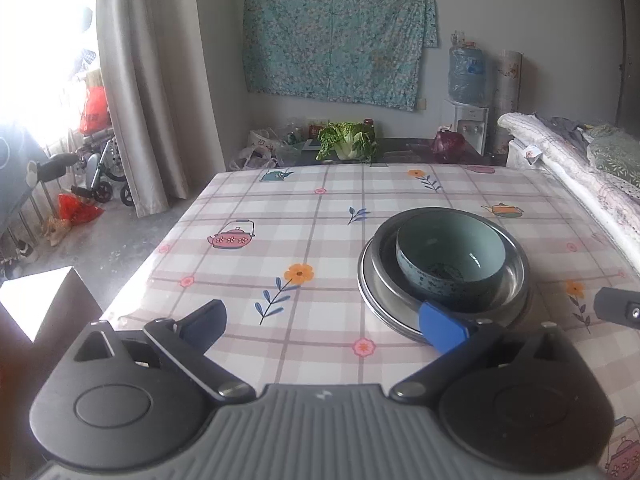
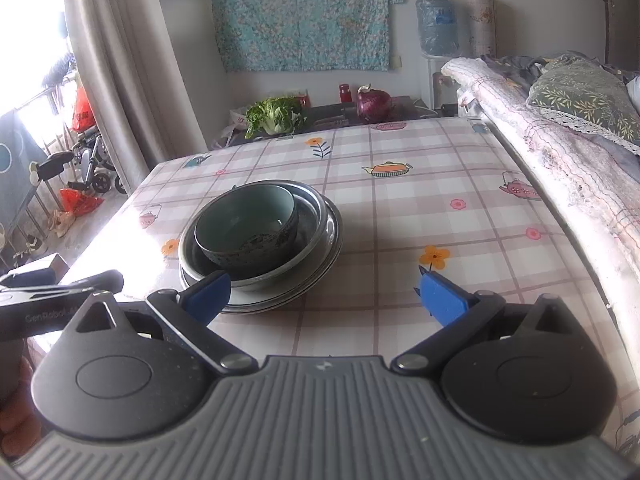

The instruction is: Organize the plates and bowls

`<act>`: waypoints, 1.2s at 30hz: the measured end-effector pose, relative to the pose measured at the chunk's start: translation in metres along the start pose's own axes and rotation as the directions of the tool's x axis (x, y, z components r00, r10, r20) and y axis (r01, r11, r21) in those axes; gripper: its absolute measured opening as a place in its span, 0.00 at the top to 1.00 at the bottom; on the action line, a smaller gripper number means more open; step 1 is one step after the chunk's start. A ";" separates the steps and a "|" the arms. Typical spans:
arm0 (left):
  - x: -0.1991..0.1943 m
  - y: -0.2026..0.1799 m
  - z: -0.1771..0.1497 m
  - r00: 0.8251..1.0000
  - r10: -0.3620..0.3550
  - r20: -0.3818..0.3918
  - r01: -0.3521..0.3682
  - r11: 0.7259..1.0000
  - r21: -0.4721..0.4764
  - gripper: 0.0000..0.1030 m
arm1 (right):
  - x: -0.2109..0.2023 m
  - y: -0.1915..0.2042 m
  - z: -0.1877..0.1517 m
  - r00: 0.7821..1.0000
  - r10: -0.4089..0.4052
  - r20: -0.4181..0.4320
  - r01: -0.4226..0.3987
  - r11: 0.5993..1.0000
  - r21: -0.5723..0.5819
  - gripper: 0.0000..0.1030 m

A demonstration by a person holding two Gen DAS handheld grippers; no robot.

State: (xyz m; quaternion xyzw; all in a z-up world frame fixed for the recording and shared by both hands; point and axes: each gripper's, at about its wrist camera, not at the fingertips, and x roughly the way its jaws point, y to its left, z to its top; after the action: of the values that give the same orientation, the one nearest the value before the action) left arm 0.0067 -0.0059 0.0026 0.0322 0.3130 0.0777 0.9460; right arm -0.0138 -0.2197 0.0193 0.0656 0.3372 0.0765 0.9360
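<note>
A pale green ceramic bowl (image 1: pixel 450 260) with a dark patterned outside sits inside a steel bowl (image 1: pixel 516 276), which rests on stacked steel plates (image 1: pixel 370 296) on the checked tablecloth. My left gripper (image 1: pixel 324 324) is open and empty, just in front and left of the stack; its right pad overlaps the stack's near rim. In the right wrist view the same green bowl (image 2: pixel 246 230), steel bowl (image 2: pixel 312 216) and plates (image 2: pixel 334 240) lie ahead to the left. My right gripper (image 2: pixel 324 298) is open and empty, its left pad in front of the stack's near rim.
The table (image 1: pixel 280 216) has its left edge dropping to the floor. A bed with bedding (image 2: pixel 560 120) runs along the table's right side. A low dark cabinet behind holds leafy greens (image 1: pixel 348 144) and a purple cabbage (image 2: pixel 374 104). The left gripper's body (image 2: pixel 48 304) shows at the left.
</note>
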 end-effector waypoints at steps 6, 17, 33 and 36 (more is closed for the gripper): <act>0.013 0.000 0.005 0.998 -0.008 -0.066 0.006 1.000 -0.030 0.00 | 0.005 0.006 0.001 0.999 -0.050 -0.011 0.049 0.998 -0.026 0.01; 0.025 0.000 0.005 0.986 0.024 -0.168 -0.030 0.999 -0.036 0.00 | 0.022 0.016 0.002 0.994 -0.095 -0.054 0.091 0.993 -0.075 0.01; 0.027 0.000 0.001 0.973 0.010 -0.229 -0.021 0.999 -0.045 0.00 | 0.025 0.024 0.002 0.988 -0.122 -0.089 0.114 0.989 -0.098 0.01; 0.029 -0.001 0.000 0.972 0.006 -0.236 -0.017 0.999 -0.043 0.00 | 0.025 0.024 0.002 0.988 -0.127 -0.090 0.117 0.988 -0.102 0.01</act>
State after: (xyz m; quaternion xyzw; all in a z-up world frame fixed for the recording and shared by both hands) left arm 0.0293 -0.0020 -0.0144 0.0033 0.4211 0.0935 0.9022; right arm 0.0041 -0.1918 0.0089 -0.0043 0.3813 0.0384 0.9236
